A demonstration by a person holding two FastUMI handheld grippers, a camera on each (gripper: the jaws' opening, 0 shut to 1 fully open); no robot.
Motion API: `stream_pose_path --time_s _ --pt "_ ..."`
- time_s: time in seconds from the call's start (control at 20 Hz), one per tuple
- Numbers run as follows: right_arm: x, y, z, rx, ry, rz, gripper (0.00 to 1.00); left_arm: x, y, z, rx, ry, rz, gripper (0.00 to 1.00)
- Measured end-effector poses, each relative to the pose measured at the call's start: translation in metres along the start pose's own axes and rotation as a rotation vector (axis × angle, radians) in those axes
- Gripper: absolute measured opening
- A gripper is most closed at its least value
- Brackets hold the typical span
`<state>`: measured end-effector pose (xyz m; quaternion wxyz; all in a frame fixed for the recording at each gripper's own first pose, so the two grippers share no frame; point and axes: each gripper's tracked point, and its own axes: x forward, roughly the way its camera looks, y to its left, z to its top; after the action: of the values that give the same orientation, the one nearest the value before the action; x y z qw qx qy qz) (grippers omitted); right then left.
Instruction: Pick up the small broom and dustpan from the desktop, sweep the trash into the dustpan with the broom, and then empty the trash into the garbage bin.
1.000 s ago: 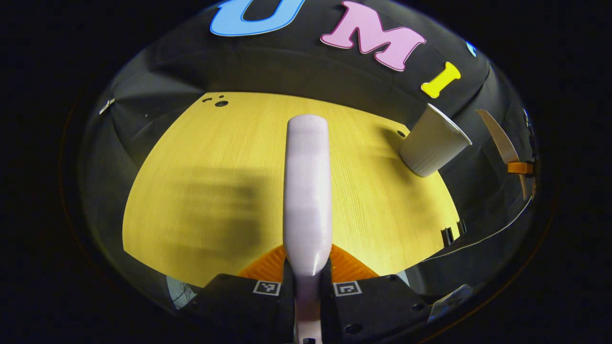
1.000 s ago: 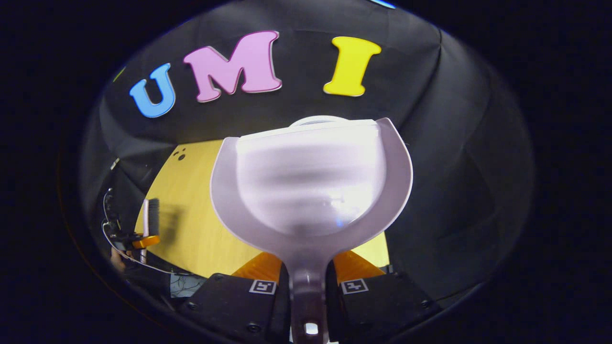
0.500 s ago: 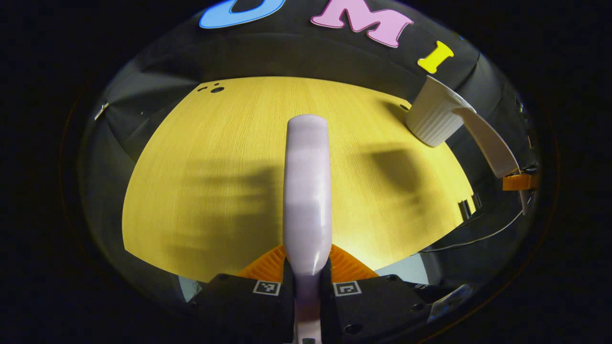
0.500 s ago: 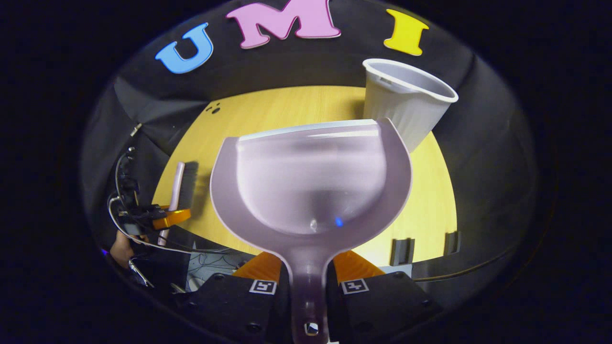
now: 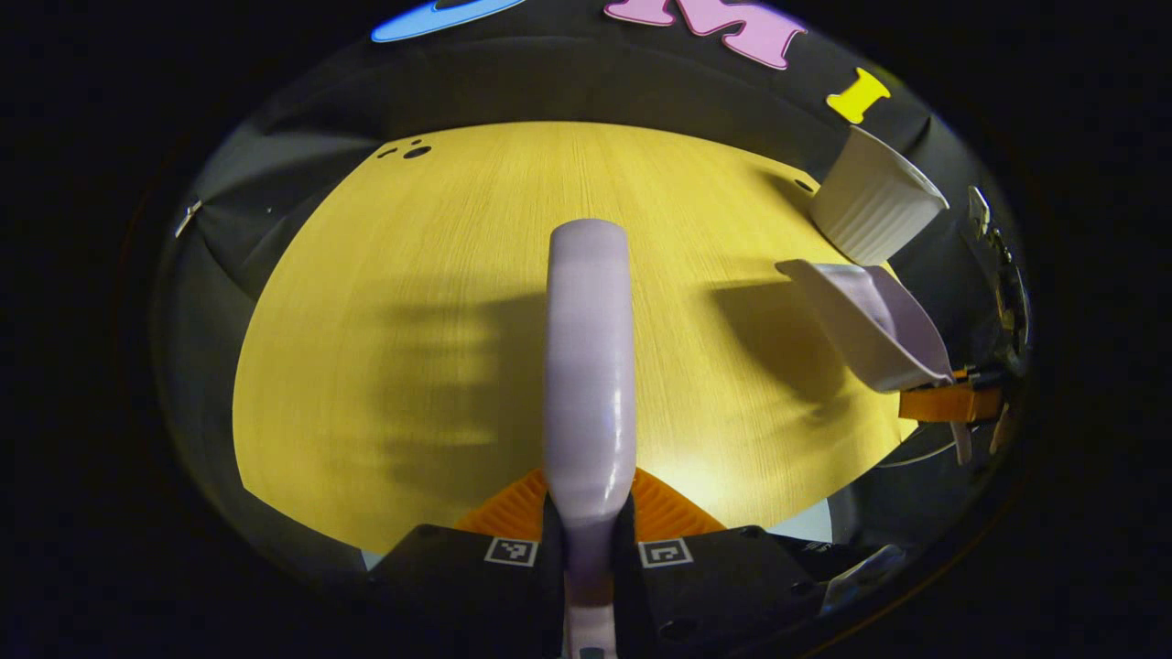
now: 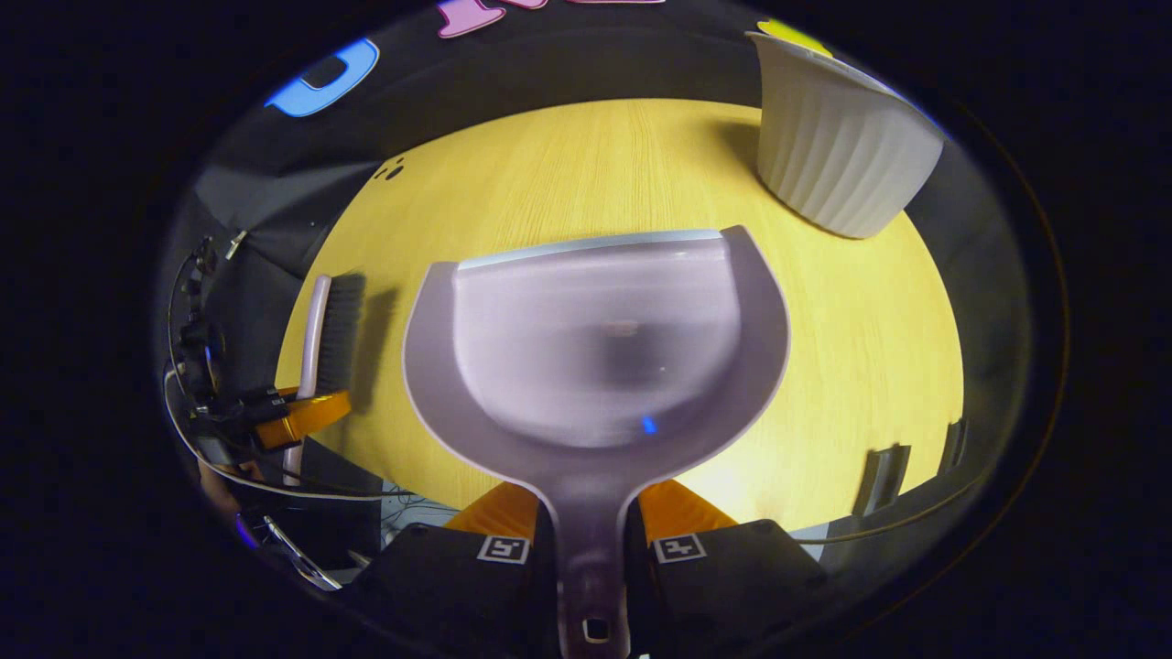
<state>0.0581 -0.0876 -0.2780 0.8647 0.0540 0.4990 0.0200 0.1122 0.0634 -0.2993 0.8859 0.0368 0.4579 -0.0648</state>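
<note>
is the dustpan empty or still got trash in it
Empty, apparently. The dustpan clamped in the right gripper shows a bare, blurred scoop; no scrap stands out inside.

My left tool (image 5: 587, 513): two black blocks, each bearing a small square black-and-white marker, with ribbed orange fingers (image 5: 661, 505) tapering forward and a dark screw set in the right block. My right tool (image 6: 587, 522): the same black blocks, square markers and orange fingers (image 6: 682, 506). Seen farther off in the right gripper view, my left tool carries an orange finger, dark fittings and a thin looping cable (image 6: 275, 488).
</note>
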Motion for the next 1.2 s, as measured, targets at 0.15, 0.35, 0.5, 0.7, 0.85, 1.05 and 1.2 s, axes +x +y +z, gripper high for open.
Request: stream_pose_path --time_s 0.15,0.35,0.5,0.7,0.85,1.05,1.2 --pt "0.024 -0.007 0.005 -0.018 0.018 -0.036 0.34 0.026 0.001 0.009 0.027 0.049 0.020 0.27" --pt "0.042 -0.009 0.012 0.004 0.049 -0.047 0.35 0.047 0.001 0.021 0.074 0.093 0.070 0.28" --pt "0.054 -0.009 0.016 0.014 0.066 -0.039 0.35 0.050 0.000 0.023 0.118 0.115 0.106 0.29" --pt "0.057 -0.006 0.015 0.045 0.097 -0.011 0.41 0.053 0.002 0.032 0.149 0.129 0.131 0.34" --pt "0.056 0.001 0.020 0.087 0.101 0.021 0.47 0.052 -0.003 0.030 0.120 0.127 0.115 0.36" --pt "0.048 -0.003 0.030 0.117 0.039 -0.009 1.00 0.046 -0.013 0.036 0.081 0.089 0.083 1.00" --pt "0.030 -0.003 0.035 0.084 -0.015 -0.030 0.99 0.031 -0.015 0.053 0.073 0.008 0.081 0.96"
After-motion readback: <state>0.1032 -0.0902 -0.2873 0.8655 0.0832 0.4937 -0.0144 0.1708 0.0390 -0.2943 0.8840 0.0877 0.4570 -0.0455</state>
